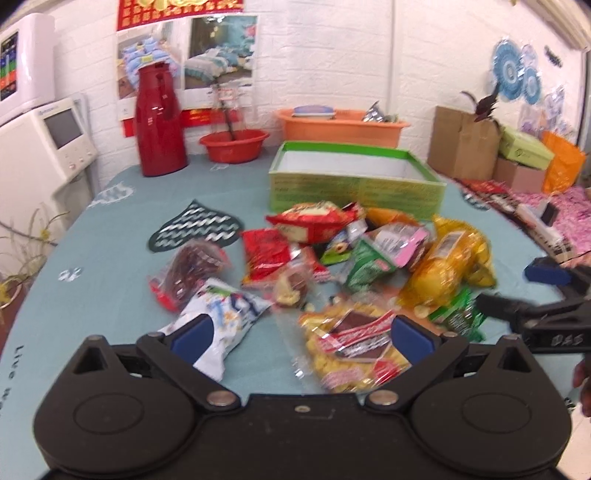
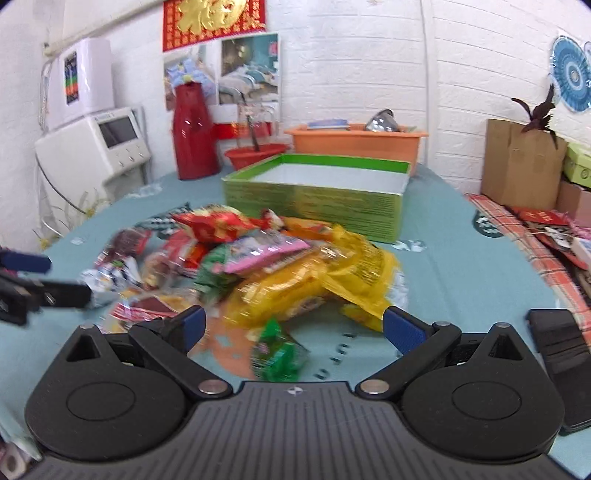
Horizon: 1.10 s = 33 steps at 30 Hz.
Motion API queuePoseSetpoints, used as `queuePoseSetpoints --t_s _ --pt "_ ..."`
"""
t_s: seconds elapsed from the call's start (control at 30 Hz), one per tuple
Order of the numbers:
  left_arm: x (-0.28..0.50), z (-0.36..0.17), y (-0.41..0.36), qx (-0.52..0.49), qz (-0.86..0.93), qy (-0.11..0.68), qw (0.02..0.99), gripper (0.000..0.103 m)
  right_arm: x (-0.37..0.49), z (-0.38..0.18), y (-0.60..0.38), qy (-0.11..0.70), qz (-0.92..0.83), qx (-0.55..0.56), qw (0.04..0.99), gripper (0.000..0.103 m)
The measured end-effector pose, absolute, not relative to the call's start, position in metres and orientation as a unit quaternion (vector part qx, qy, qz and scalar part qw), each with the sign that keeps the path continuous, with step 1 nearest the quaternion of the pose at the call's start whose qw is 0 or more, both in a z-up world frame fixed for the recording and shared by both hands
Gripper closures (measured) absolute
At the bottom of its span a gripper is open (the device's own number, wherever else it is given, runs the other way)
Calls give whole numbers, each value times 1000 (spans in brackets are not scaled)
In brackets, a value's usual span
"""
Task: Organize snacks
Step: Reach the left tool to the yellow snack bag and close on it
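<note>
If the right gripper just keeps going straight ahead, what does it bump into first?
Probably the small green packet lying right between the open right gripper's fingers, then the big yellow bag behind it. Depth is hard to judge, so that's a guess.

Snack pile (image 1: 354, 266) (image 2: 258, 266): mixed foil and plastic packets, red, yellow, green, pink, white, heaped loose and overlapping on teal tablecloth. Green box (image 1: 356, 177) (image 2: 317, 192): rectangular, lidless, white inside, upright, at 12 o'clock just beyond pile.

White brick wall (image 2: 351, 66), red poster (image 2: 214, 22), teal tablecloth (image 1: 110, 251), cardboard box (image 2: 517, 162)
</note>
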State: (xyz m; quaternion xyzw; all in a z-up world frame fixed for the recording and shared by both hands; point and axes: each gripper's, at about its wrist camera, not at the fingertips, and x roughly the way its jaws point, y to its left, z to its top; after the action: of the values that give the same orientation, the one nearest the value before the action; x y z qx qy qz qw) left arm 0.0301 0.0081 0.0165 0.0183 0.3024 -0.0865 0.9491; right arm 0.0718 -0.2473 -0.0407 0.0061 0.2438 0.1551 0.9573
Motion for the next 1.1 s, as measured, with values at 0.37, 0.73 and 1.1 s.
queuePoseSetpoints --t_s 0.37,0.73,1.1 --pt "105 18 -78 9 -298 336 894 46 94 -64 -259 307 194 62 930 0" --pt "171 -17 -93 -15 -308 421 853 53 140 -75 -248 320 232 130 909 0" --pt "130 19 -84 -6 -309 352 884 73 108 -41 -242 254 215 69 940 22"
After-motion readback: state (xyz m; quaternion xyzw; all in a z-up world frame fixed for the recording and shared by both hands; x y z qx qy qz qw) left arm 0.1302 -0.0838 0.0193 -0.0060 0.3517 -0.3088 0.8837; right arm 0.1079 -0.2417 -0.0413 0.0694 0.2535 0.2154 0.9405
